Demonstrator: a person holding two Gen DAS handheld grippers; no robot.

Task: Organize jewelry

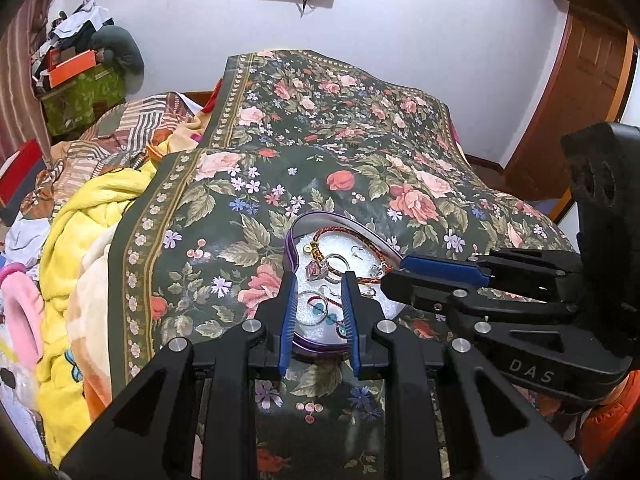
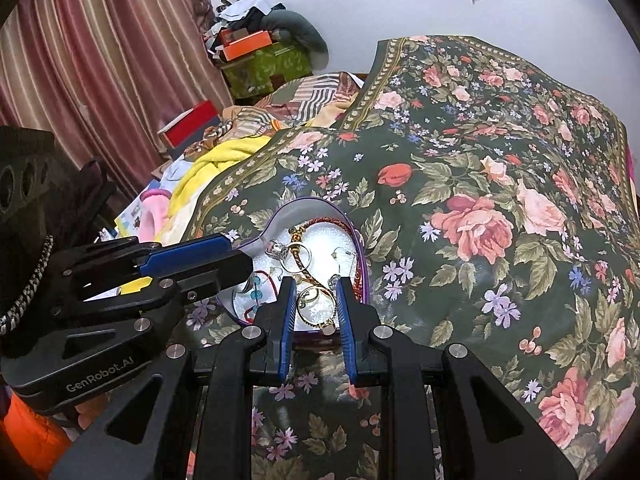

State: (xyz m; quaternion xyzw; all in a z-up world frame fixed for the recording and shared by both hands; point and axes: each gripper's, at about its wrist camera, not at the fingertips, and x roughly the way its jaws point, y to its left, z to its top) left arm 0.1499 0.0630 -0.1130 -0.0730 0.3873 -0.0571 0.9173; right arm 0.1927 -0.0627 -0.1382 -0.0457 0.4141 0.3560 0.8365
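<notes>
The left claw [image 1: 317, 280], fingers spread and empty, hovers over the heart-shaped box [image 1: 294, 240] on the floral bedspread [image 1: 224, 216]; descending here risks snagging the red braided cord [image 1: 340, 234] and dragging the crystal ring [image 1: 318, 270] out. The right claw [image 2: 313, 286], also spread, brackets the gold ring [image 2: 314, 300]; closing could tip the light box on the soft bed
</notes>
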